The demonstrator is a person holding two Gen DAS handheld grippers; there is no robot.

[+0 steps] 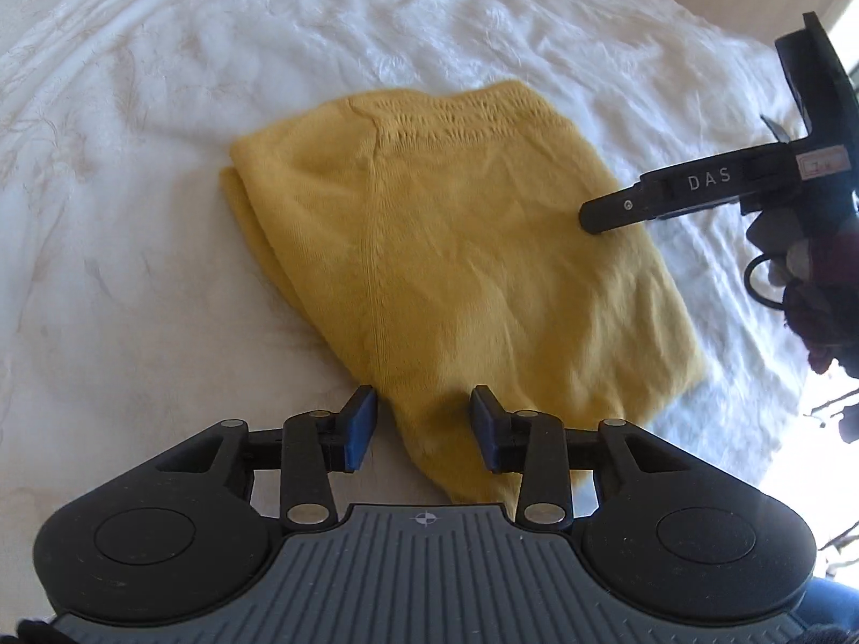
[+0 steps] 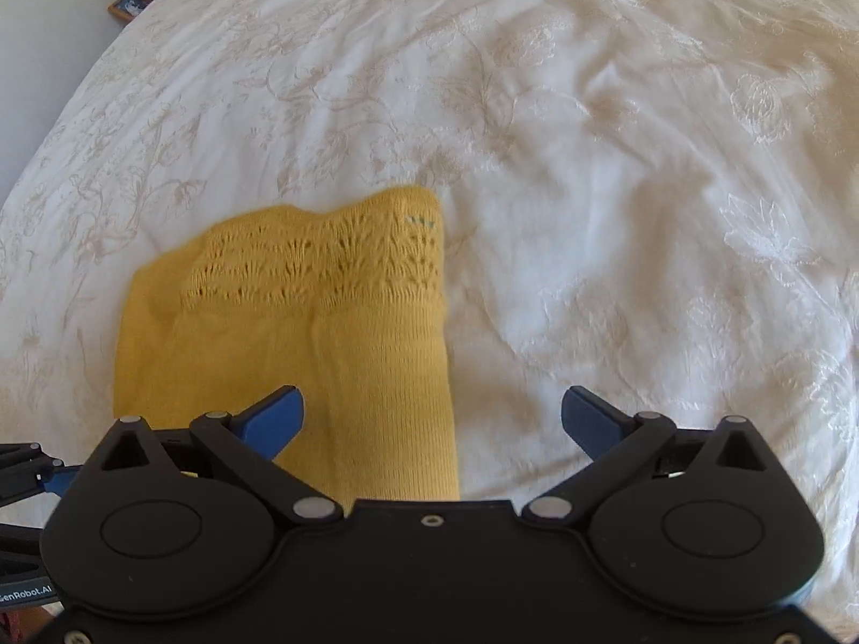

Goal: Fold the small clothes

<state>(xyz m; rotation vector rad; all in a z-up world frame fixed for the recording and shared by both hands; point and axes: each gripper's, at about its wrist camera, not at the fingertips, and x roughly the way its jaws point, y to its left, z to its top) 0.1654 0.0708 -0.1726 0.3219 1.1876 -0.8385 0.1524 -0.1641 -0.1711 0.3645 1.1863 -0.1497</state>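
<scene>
A folded yellow knit garment (image 1: 456,247) lies flat on the white bedspread (image 1: 161,107), its lacy band at the far end. My left gripper (image 1: 424,424) is open just above the garment's near corner, blue pads either side of the edge, holding nothing. My right gripper (image 2: 432,418) is wide open over the garment's right edge (image 2: 333,333) and holds nothing. In the left wrist view the right gripper's black finger (image 1: 606,212) reaches in from the right, over the garment's right side.
The white embroidered bedspread (image 2: 617,161) stretches all around the garment, with wrinkles. A bedside table with a picture frame (image 2: 129,2) and lamp stands at the far left corner. A wall and bright window (image 1: 843,11) lie at the far right.
</scene>
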